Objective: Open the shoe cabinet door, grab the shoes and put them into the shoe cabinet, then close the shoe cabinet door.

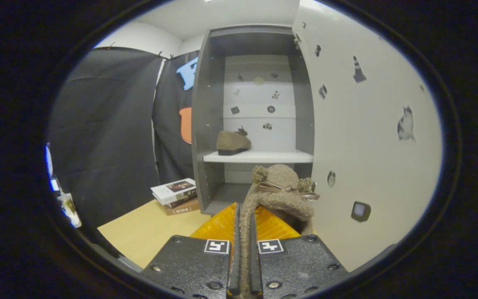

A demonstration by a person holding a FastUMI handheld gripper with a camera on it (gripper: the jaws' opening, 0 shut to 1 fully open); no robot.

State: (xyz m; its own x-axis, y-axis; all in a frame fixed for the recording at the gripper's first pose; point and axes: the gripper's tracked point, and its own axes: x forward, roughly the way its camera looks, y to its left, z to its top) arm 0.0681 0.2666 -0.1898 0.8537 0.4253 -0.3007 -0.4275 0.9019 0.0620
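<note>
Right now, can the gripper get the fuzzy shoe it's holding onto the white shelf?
Probably yes. The cabinet door stands open, the gripper is shut on the fuzzy shoe, and the white shelf has bare room beside the other shoe.

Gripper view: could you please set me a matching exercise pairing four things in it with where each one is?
Things:
1. held shoe
2. other shoe
3. books
4. cabinet door

Places:
A. stacked on the table beside the cabinet's base
B. swung open next to the held shoe
C. on the white shelf inside the cabinet
D. pinched between the fingers of the gripper

Pairs: 1-D, 2-C, 3-A, 4-B
</note>
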